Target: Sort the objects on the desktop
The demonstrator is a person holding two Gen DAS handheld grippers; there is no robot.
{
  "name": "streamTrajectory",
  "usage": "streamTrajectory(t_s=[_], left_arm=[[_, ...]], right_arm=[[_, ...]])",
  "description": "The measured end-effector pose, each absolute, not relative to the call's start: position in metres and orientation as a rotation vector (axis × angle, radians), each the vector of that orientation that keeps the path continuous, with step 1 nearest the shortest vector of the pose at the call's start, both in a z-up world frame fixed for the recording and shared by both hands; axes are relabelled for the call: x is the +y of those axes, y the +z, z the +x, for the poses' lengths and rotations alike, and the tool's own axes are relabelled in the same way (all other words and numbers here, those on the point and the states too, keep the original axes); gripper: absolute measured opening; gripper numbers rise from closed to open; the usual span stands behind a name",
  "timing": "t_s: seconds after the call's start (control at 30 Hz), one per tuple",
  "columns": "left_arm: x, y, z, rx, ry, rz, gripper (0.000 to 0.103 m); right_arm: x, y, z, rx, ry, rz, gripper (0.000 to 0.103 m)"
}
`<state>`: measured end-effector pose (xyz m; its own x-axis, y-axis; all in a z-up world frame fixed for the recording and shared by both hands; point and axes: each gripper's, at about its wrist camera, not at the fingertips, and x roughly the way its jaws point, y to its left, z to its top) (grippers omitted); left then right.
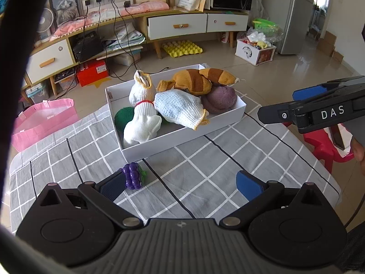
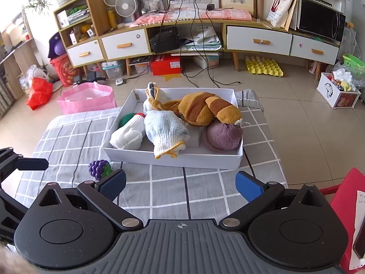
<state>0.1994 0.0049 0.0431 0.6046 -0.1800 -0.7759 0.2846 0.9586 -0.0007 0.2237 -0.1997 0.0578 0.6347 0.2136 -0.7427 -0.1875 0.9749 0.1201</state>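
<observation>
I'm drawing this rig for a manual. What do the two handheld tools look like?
Both look alike: the left tool and right tool have a ribbed grey-black body, black linkage arms with silver pivots, and blue textured pads. White "DAS" lettering marks the right tool's side.

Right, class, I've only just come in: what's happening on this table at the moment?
A person holds two grippers over a grey checked tablecloth, tidying things away. The white cardboard box already holds a white knitted glove, a pale blue knitted glove, a brown striped plush toy, a purple plush toy and something green. Only the purple plastic grape bunch lies outside, beside the open left gripper. The right gripper is open and empty too.
</observation>
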Motion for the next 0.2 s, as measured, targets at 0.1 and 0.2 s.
streamTrajectory(t_s=[0.1,0.2], left_arm=[[0.0012,0.0447,0.1963,0.868,-0.258,0.156,0.102],[-0.0007,0.0438,0.1963,0.869,-0.249,0.175,0.102]], right_arm=[[-0.1981,0.0578,0.2233,0.851,0.233,0.025,0.102],[-0.1975,0.0574,0.2233,0.852,0.232,0.023,0.102]])
